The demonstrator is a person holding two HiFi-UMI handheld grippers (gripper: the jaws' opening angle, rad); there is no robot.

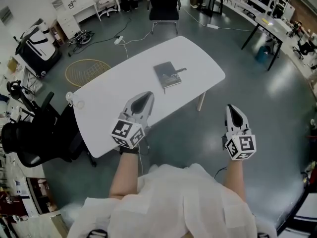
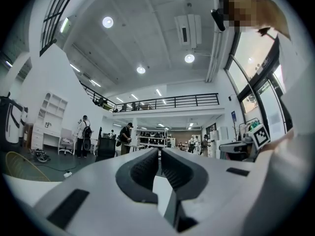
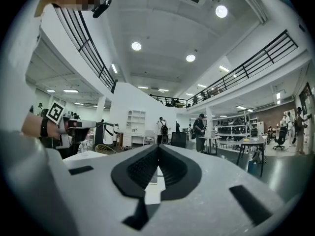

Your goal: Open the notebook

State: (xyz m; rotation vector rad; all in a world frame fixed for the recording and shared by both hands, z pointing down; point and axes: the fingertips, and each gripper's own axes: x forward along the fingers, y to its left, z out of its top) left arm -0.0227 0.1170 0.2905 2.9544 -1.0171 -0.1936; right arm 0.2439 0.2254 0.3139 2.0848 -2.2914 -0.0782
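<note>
From my remote seat I see the notebook point(image 1: 167, 75) lying closed on the white surface point(image 1: 200, 58), toward its far half, dark grey cover up. A slim dark object point(image 1: 179, 70) rests on the cover and pokes out past the notebook's right edge; I can't tell what it is.

The left tongs point(image 1: 144, 97) hang over the near part of the surface and point toward the notebook, well apart from it. In the left gripper view those tongs point(image 2: 160, 151) are pressed together, with only a thin dark slit between the ribbed pads and nothing caught in it.

The right tongs point(image 1: 232, 109) are off the surface, out over the grey floor point(image 1: 277, 103) to the right of the surface's near corner and level with one of its legs point(image 1: 201, 101). In the right gripper view they point(image 3: 158, 147) are closed tip to tip and hold nothing.

Neither pair touches the notebook. A black chair point(image 1: 163, 4) stands past the far edge of the surface.
</note>
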